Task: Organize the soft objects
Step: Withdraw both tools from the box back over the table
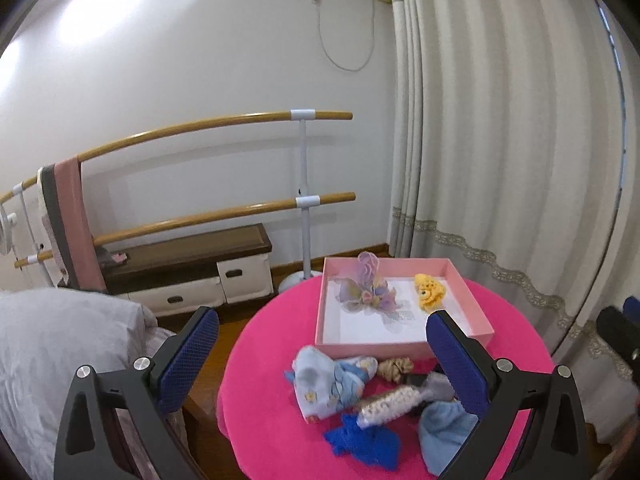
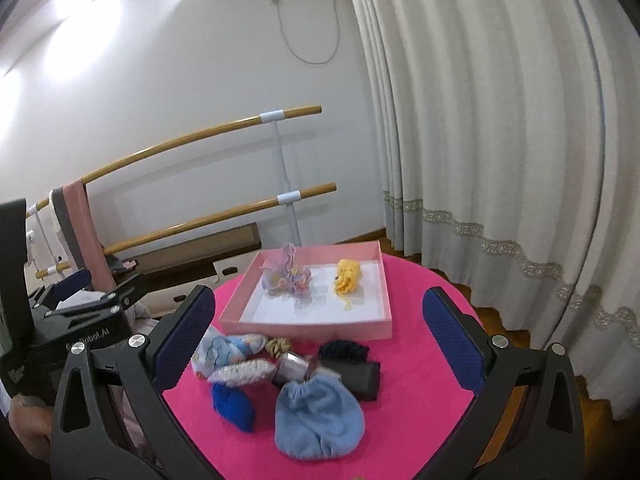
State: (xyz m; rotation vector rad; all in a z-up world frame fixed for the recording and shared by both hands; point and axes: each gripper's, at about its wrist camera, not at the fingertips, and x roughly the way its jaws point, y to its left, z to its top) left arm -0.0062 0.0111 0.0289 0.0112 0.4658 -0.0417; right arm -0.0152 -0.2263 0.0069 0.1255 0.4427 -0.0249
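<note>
Tongs wide apart, empty.

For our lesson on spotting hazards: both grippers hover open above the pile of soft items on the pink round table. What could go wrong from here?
1. The white crocheted piece overlaps the patterned light-blue cloth and the royal-blue knitted piece, so a grab may lift several.
2. The shallow pink box sits just behind the pile; a reaching gripper could nudge it.

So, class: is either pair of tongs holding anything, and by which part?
Nothing is held. The left tongs and right tongs are both open above the soft items on the pink table.
</note>
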